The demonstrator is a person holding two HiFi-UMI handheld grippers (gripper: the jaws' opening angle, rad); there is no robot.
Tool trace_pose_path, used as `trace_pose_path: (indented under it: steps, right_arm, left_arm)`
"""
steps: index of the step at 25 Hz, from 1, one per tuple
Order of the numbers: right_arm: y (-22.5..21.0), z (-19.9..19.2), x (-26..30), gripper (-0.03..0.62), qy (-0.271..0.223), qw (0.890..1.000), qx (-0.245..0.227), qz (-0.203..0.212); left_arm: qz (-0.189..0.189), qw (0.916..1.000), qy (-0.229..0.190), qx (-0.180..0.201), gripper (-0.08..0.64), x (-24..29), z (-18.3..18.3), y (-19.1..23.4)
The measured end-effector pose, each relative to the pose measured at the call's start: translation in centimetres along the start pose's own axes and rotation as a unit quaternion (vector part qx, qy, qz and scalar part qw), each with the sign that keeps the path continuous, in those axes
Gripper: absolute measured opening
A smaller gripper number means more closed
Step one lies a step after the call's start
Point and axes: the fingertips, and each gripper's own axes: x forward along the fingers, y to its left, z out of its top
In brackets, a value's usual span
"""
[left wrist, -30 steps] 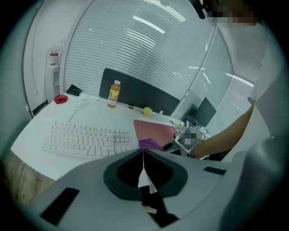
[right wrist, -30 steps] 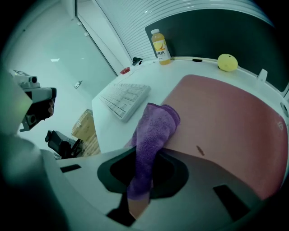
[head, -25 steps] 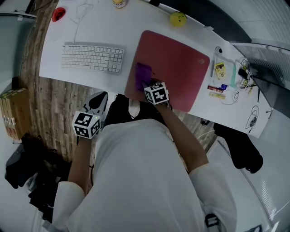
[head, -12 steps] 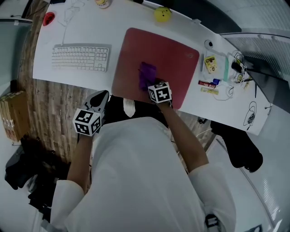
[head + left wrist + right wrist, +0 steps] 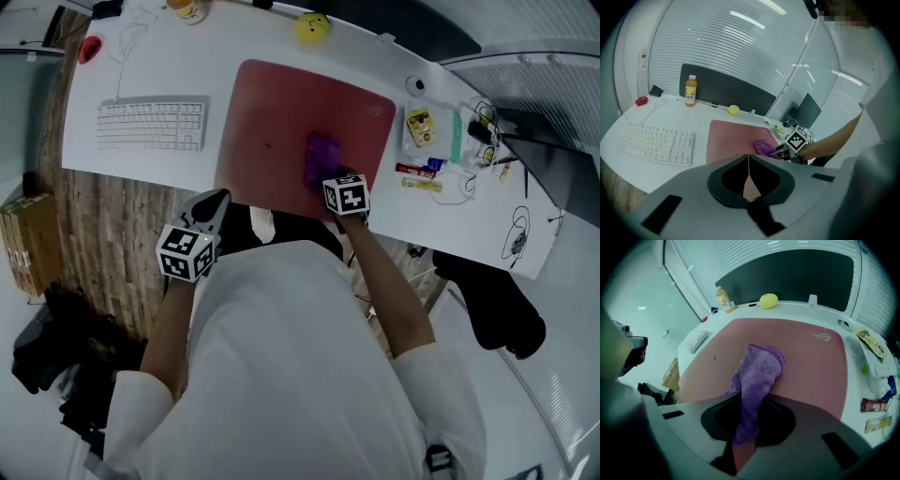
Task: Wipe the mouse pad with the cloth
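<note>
Right-hand gripper (image 5: 744, 430), its two dark jaws clamped on the near end of a purple terry cloth (image 5: 758, 371), presses the fabric onto a large dusty-red rectangular mouse pad (image 5: 811, 357) on a curved white desk (image 5: 225, 52). The cloth's bunched far end lies flat on the pad's surface. Seen from the head camera, the cloth sits right of the pad's middle and toward its near edge, just ahead of the marker cube on the gripper. The left-hand gripper (image 5: 208, 208) is held off the desk, close to its near edge and beside the pad's near left corner, above a wood-plank floor (image 5: 112, 216). Its own camera shows the jaws drawn together in a thin line with nothing between them. A white keyboard (image 5: 150, 124) lies to the left of the pad, apart from it, with a thin cable running toward the desk's far edge. A round yellow object (image 5: 312, 27) rests beyond the pad's far edge, and a bottle of orange drink (image 5: 690, 91) stands farther left along that edge. A small red object (image 5: 90, 49) sits at the desk's far left corner. Small printed packets (image 5: 422, 127) and loose cables lie to the right of the pad. The person holding both grippers wears a white short-sleeved top (image 5: 281, 375)
</note>
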Motion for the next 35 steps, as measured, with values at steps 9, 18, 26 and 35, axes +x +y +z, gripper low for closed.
trace_pose_path:
  steps: [9, 18, 26, 35]
  right_arm:
    - [-5.5, -1.8, -2.3, 0.074, -0.010, 0.999, 0.022, -0.021]
    - [-11.0, -3.7, -4.6, 0.074, -0.017, 0.998, 0.047, -0.047]
    - [-13.9, -4.4, -5.7, 0.074, -0.021, 0.997, 0.050, -0.062]
    - [-16.0, -0.5, -9.9, 0.074, -0.055, 0.992, 0.028, -0.112]
  left_arm:
    - [0.011, 0.9999, -0.004, 0.008, 0.020, 1.5, 0.7, -2.1]
    - [0.019, 0.9997, -0.010, 0.012, 0.020, 2.8, 1.3, -4.0]
    - [0.018, 0.9997, -0.010, 0.011, 0.020, 3.8, 1.2, -5.3]
    - [0.007, 0.9999, -0.012, 0.000, 0.020, 4.5, 1.2, -4.4]
